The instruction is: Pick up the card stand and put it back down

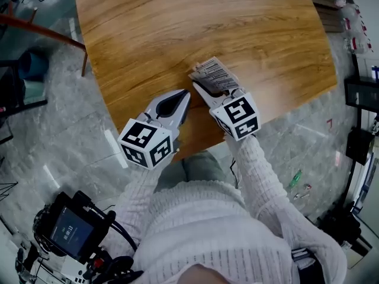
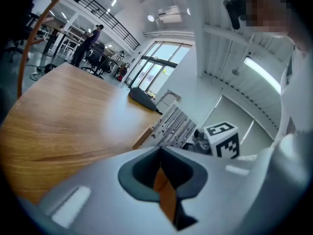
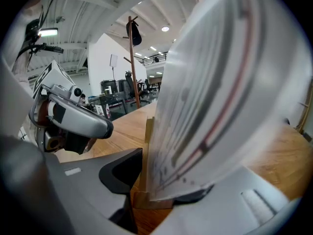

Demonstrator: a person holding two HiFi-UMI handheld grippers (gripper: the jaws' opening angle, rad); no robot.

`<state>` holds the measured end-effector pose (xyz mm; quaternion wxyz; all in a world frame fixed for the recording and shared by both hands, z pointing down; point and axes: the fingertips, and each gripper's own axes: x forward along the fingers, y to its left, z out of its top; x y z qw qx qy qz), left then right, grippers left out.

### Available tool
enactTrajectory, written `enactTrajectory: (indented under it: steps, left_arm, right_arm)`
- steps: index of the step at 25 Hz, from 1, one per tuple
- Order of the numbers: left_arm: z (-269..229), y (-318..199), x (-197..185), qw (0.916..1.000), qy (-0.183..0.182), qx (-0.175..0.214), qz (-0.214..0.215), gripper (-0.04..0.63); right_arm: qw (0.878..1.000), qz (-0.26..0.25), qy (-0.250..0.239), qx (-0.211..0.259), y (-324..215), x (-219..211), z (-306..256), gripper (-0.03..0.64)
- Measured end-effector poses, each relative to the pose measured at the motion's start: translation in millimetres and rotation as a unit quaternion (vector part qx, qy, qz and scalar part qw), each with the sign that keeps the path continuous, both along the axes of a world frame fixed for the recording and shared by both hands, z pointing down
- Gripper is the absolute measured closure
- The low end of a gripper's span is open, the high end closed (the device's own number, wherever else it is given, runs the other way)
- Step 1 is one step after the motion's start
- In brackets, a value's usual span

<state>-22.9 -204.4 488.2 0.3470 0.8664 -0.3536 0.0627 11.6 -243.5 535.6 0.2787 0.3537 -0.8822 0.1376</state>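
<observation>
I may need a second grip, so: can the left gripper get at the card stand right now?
Probably yes. The left gripper sits close beside the card stand, with only bare table between them and nothing blocking. But its jaws are shut, and the right gripper clamps the stand's base.

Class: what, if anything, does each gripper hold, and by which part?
Right gripper grips the wooden card stand with printed card by its wooden base. Left gripper holds nothing.

The wooden table [image 1: 177,28] has a card stand [image 1: 214,74] near its edge.
</observation>
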Motion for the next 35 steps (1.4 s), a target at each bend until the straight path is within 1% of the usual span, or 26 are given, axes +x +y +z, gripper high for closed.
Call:
enactTrajectory:
  steps: [4,11,21,22,24,25,30,33,35]
  left_arm:
    - [3.5,5.3,2.8,1.0000,0.000,-0.007,0.003,0.588]
    - [4.7,6.9,3.0,0.9999,0.003,-0.012,0.002,0.588]
    - [3.8,7.9,3.6,0.9999,0.005,-0.012,0.007,0.588]
    - [3.9,7.4,3.4,0.9999,0.005,-0.011,0.008,0.588]
    - [3.5,7.0,4.7,0.9999,0.003,-0.007,0.014,0.588]
    - [2.9,7.0,6.3,0.9998,0.001,-0.003,0.019,0.588]
    - [-0.4,8.9,12.4,0.9990,-0.007,0.015,0.042,0.588]
    - [-10.0,20.8,13.7,0.9984,-0.014,0.021,0.051,0.588]
    - [-19.3,26.5,17.5,0.9974,-0.020,0.033,0.061,0.588]
  right_arm:
    - [0.999,-0.017,0.044,-0.001,2.9,2.2,9.4,0.434]
    - [0.997,-0.025,0.071,-0.016,5.7,7.3,20.8,0.433]
    - [0.998,-0.025,0.057,-0.022,2.4,6.2,24.2,0.426]
    - [0.998,-0.026,0.054,-0.023,2.8,4.6,24.7,0.418]
    - [0.998,-0.028,0.051,-0.031,5.6,2.4,27.5,0.346]
    - [0.998,-0.026,0.052,-0.036,7.1,3.0,29.6,0.330]
    - [0.998,0.005,0.048,-0.033,13.5,20.0,31.8,0.325]
    - [0.999,0.021,0.029,-0.032,30.3,28.7,12.2,0.327]
    - [0.999,0.029,0.016,-0.022,39.7,34.6,-5.6,0.328]
